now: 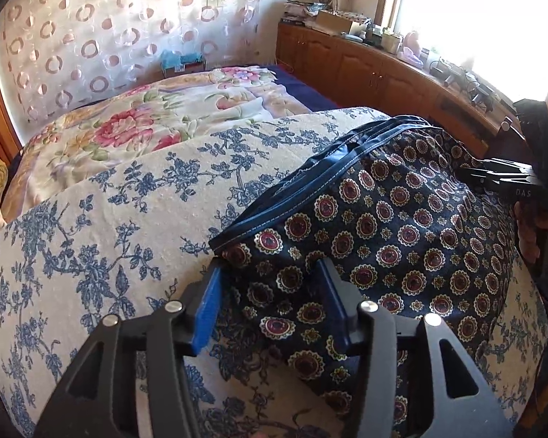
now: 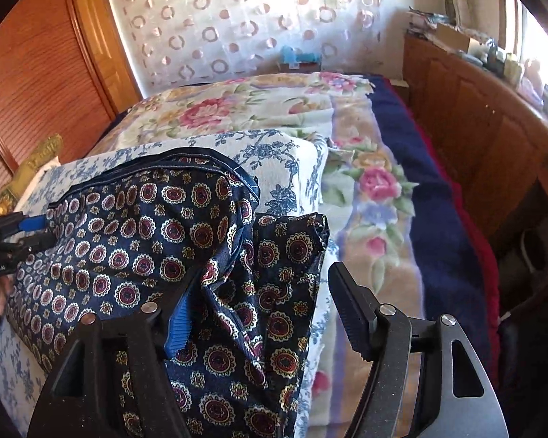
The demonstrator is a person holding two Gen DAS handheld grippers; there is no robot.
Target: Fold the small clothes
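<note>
Patterned shorts between parted tools, quilt beyond.

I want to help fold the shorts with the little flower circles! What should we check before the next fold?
1. Shorts lying on the blue-flowered cloth: ok.
2. Left gripper let go: ok, jaws stand apart with a corner of fabric loose between them.
3. Right gripper let go: ok, jaws wide, though fabric bunches against its blue pad.
4. Waistband straight: ok, its stitched edge runs in one line.
5. Fabric smooth: not ok, a leg is crumpled and folded over by the right gripper.
6. Shorts fully on the bed: cannot tell, the near edge hangs out of view.
</note>
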